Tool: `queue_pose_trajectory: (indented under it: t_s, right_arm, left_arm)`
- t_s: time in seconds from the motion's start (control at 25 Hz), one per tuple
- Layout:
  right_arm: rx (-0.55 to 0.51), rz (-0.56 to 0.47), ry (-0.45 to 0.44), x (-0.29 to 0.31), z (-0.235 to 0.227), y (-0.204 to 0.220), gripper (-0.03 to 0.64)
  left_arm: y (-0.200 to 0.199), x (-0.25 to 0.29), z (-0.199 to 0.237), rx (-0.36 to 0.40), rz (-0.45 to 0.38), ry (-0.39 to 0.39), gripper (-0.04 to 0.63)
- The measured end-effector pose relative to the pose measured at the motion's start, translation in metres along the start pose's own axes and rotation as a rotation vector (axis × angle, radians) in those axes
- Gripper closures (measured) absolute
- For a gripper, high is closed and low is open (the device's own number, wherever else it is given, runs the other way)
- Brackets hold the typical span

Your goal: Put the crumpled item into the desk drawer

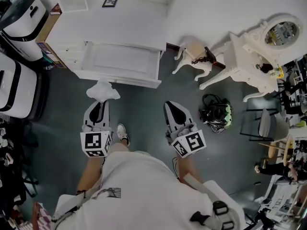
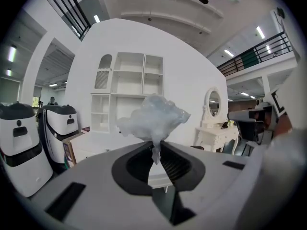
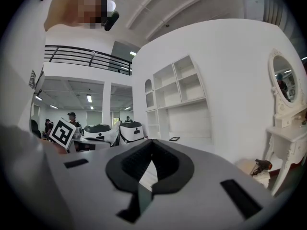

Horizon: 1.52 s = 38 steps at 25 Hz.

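Note:
A crumpled white item (image 1: 102, 91) sticks out past the tip of my left gripper (image 1: 98, 104), whose jaws are shut on its lower end. In the left gripper view the crumpled item (image 2: 152, 116) fans out above the left gripper (image 2: 156, 146). The white desk's drawer (image 1: 120, 60) stands pulled open just beyond the item, and its inside looks bare. My right gripper (image 1: 173, 110) hovers over the floor to the right of the drawer. Its jaws (image 3: 152, 143) meet at the tips with nothing between them.
Left of the desk stand white and black machines (image 1: 19, 18). At the right are a white dressing table with an oval mirror (image 1: 259, 47), a small white stool (image 1: 194, 56), a black and green bundle on the floor (image 1: 217, 113) and a black chair (image 1: 264, 123). The person's shoe (image 1: 123, 133) shows between the grippers.

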State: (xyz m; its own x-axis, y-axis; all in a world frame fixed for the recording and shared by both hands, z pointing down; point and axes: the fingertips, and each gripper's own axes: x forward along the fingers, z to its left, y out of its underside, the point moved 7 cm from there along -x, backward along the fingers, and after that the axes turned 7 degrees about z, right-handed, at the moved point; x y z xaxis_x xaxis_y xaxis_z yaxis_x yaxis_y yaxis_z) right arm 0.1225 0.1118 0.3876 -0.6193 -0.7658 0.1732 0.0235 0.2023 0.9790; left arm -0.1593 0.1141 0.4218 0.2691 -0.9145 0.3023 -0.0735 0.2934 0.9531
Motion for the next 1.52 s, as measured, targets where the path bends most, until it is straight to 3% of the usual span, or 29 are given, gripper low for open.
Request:
queue_pose_trajectory:
  t_s: [0.28,0.6,1.24,1.52]
  right_arm:
    - [-0.014,0.029,-0.011,0.089,0.011,-0.022,0.606]
    - [-0.024,0.048,0.013,0.148,0.015,-0.041,0.606]
    - [0.010,-0.003,0.119,0.148,-0.009,-0.052,0.606]
    - [0.000,-0.009,0.110,0.163,-0.045,-0.053,0.606]
  left_arm:
    - [-0.010,0.052,0.071,-0.032,0.018,0.026,0.543]
    - [-0.013,0.088,0.116,-0.052,0.048,0.064,0.543]
    - [-0.017,0.127,0.109,-0.019,0.094,0.164,0.543]
    - [-0.025,0.159,0.098,-0.007,0.099,0.148,0.543]
